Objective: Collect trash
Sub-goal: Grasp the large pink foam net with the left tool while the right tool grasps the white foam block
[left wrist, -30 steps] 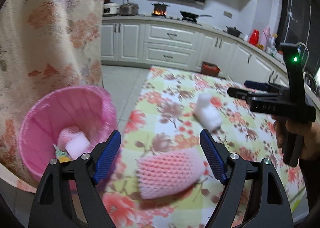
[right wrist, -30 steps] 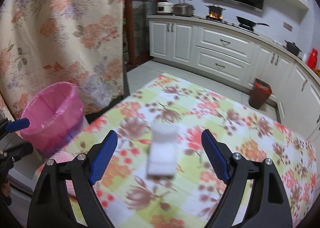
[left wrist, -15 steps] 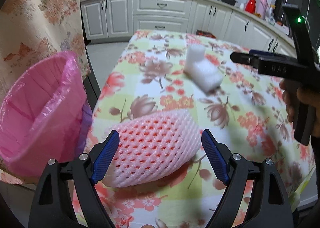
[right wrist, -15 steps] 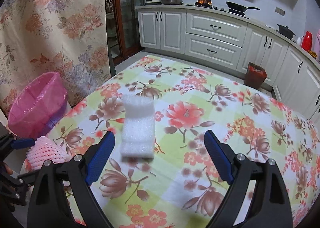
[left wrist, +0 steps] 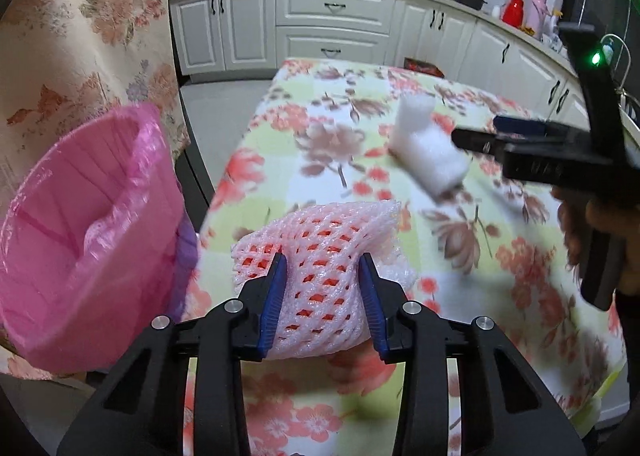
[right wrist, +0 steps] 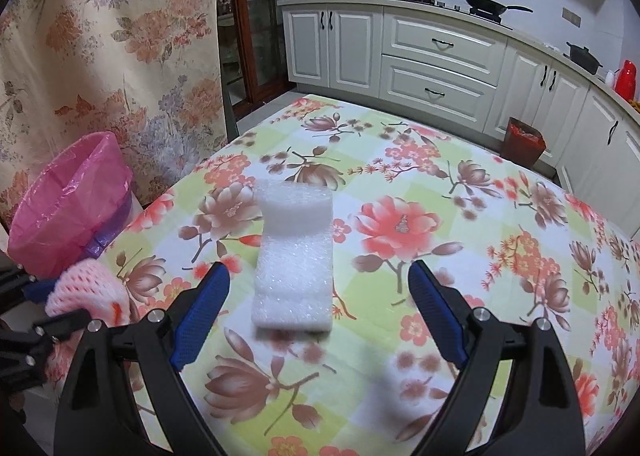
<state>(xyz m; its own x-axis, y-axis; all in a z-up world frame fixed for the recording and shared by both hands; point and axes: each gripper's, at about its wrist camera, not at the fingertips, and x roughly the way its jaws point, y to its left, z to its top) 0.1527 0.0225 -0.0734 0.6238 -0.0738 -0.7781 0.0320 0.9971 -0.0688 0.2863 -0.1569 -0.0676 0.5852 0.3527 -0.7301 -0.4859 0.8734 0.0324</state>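
Observation:
My left gripper is shut on a pink foam fruit net at the table's left edge, squeezing it between the blue pads. The net also shows in the right wrist view. A white foam block lies on the floral tablecloth; it also shows in the left wrist view. My right gripper is open, its jaws standing on either side of the block's near end. A bin with a pink bag stands left of the table, with pale trash inside.
The bin also shows at the left of the right wrist view. A floral curtain hangs behind it. Kitchen cabinets and a lit stove stand beyond the table. A small red bin stands on the floor.
My left gripper has closed on the pink net. My right gripper has moved closer to the white foam block, which now lies between its open jaws.

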